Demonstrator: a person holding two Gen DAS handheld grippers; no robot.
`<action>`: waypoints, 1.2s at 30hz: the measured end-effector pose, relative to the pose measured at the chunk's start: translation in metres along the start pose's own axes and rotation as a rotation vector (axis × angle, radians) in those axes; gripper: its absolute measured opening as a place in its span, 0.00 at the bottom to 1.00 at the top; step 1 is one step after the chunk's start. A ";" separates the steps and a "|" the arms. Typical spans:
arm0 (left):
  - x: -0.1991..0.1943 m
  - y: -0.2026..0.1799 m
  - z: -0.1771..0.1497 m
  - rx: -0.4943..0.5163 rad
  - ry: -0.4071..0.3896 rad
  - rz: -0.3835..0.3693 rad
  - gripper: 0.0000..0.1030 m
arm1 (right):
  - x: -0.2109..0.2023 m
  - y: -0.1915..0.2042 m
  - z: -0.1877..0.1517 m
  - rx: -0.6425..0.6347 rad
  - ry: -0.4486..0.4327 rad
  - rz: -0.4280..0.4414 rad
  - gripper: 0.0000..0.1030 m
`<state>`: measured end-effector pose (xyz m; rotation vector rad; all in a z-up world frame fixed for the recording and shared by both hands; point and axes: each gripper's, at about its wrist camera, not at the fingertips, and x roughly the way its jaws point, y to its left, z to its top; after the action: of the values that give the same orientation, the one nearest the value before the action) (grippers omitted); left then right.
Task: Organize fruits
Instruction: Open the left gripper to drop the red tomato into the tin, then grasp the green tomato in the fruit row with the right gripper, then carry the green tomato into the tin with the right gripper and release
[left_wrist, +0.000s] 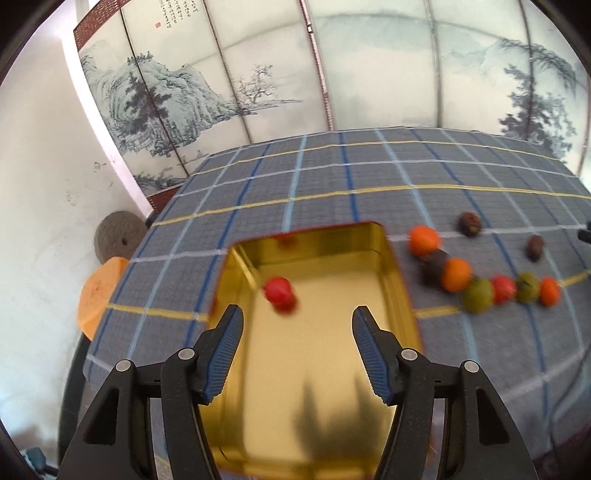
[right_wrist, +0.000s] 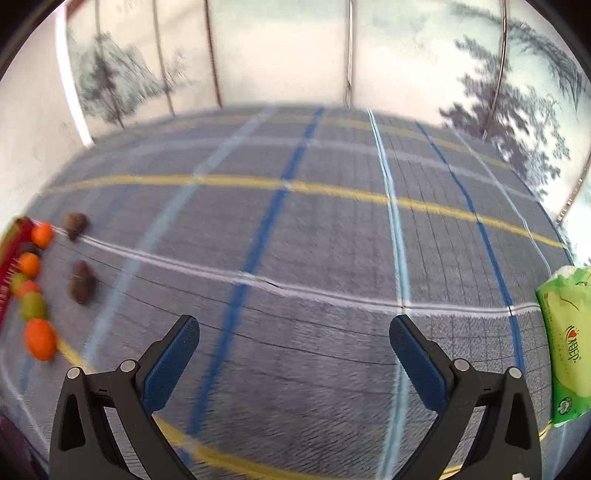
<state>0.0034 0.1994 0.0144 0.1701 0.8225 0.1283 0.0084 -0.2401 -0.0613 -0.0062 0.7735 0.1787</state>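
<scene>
We are holding the left tool (left_wrist: 297, 321) above a gold tin (left_wrist: 402, 280) that is sitting on the desk's grey checked cloth (left_wrist: 332, 177), and its two blue-padded fingers (left_wrist: 227, 347) are standing apart with nothing between them. A red fruit (left_wrist: 280, 294) is lying inside the tin near its left wall, blurred, clear of the tool's tips. To the right of the tin we are seeing the rest of the fruits on the cloth: an orange one (left_wrist: 424, 240) just beside the tin's far corner, a second orange one (left_wrist: 456, 274) touching a dark fruit (left_wrist: 434, 266), then a crowded row of green, red, green and orange pieces (left_wrist: 509, 290), and two dark brown fruits (left_wrist: 470, 223) lying apart farther back. We are keeping the right tool (right_wrist: 294, 328) over a bare stretch of the same cloth, its jaws spread wide and holding nothing. In its view the fruits are bunching at the far left edge (right_wrist: 33, 306), well apart from the tool, and a green tissue pack (right_wrist: 567, 343) is resting at the right edge. A painted landscape screen (left_wrist: 258, 74) is standing behind the desk.
</scene>
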 end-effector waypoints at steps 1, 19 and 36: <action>-0.006 -0.003 -0.005 -0.003 0.000 -0.011 0.61 | -0.010 0.010 0.001 -0.005 -0.024 0.042 1.00; -0.047 -0.027 -0.026 -0.015 0.007 -0.091 0.67 | 0.005 0.235 0.006 -0.757 0.205 0.459 0.50; -0.060 0.005 -0.040 -0.126 -0.026 -0.083 0.67 | -0.020 0.239 0.021 -0.650 0.179 0.488 0.32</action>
<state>-0.0671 0.1972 0.0312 0.0192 0.7923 0.0991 -0.0301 -0.0066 -0.0177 -0.4573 0.8569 0.8980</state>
